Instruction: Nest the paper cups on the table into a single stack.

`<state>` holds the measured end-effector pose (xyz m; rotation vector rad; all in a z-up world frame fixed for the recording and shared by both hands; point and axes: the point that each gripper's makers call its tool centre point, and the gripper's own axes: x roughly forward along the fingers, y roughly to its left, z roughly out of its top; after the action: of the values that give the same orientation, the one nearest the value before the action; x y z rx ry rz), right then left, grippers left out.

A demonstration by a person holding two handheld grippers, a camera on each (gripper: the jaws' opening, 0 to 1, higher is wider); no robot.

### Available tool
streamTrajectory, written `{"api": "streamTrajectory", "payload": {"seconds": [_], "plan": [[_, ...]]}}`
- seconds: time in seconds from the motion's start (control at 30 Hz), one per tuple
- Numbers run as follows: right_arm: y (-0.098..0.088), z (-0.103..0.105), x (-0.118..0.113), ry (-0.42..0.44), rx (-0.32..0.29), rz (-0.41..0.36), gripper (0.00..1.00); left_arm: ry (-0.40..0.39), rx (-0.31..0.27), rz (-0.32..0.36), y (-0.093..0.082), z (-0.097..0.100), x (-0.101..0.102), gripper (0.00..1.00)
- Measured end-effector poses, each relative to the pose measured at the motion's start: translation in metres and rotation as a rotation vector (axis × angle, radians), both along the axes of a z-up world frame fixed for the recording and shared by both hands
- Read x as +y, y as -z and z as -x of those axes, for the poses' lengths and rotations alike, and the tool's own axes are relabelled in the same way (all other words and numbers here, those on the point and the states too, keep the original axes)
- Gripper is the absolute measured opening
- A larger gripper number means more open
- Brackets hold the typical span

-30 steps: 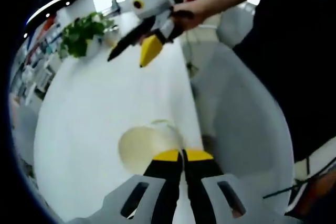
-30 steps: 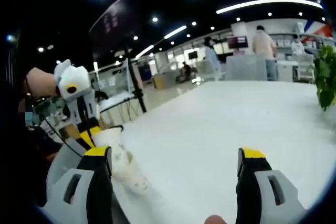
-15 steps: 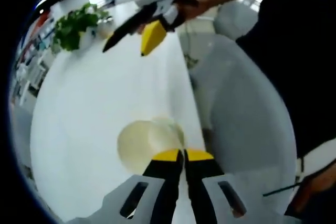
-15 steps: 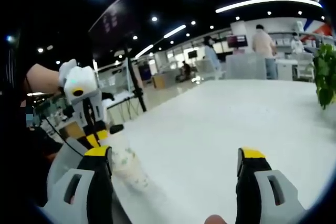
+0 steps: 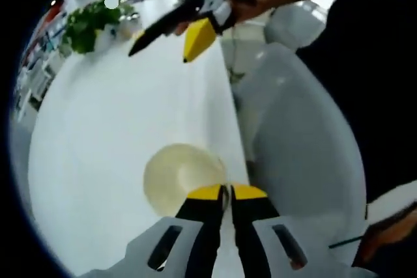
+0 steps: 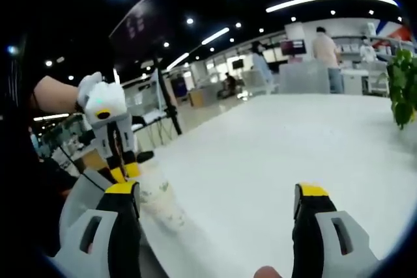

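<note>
While gripping the rim of the paper cup stack (image 5: 179, 177), left gripper (image 5: 225, 192) shows its yellow-tipped jaws pinched together at the bottom of the left gripper view, clamped right on the near edge of the stack. Looking straight down into the open mouth there, pale and round, sitting over the white bench (image 5: 117, 115) close to its right edge. Hard to tell how many cups are nested inside from that angle.

Over in the right gripper view, same left gripper (image 6: 124, 172) coming in from the left, held by a hand (image 6: 60, 92), yellow tips pointing down onto the top of the paper cup stack (image 6: 163, 201). Stack looks blurry and tilted there, white with small greenish specks, just beside the right gripper's left jaw. Can't quite tell whether its base is touching the bench (image 6: 273, 154) or lifted off it.

Right gripper (image 6: 217, 194) has its jaws spread wide apart, nothing between them, just bare bench. From the left gripper view, right gripper (image 5: 174, 28) hangs up near the top, well apart from the stack, black jaw and yellow tip splayed out, held by a bare forearm.

Potted plant (image 5: 88, 24) sits at the far end of the bench, also green at the right edge of the right gripper view (image 6: 404, 92). White chair (image 5: 300, 141) just beside the bench edge.
</note>
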<state>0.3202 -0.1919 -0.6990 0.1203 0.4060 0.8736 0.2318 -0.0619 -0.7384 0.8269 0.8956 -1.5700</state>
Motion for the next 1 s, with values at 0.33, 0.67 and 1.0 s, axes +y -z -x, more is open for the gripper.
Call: {"api": "streamTrajectory", "payload": {"seconds": [0.33, 0.67, 1.0], "plan": [[0.005, 0.006, 0.0, -0.009, 0.016, 0.001, 0.96, -0.022, 0.044, 0.001, 0.008, 0.001, -0.003, 0.06], [0.007, 0.01, 0.002, -0.01, 0.02, -0.004, 0.96, -0.056, 0.07, -0.001, 0.013, 0.006, -0.001, 0.16], [0.008, 0.011, 0.003, -0.014, 0.024, -0.003, 0.96, -0.107, 0.06, 0.051, 0.005, 0.004, 0.002, 0.17]]}}
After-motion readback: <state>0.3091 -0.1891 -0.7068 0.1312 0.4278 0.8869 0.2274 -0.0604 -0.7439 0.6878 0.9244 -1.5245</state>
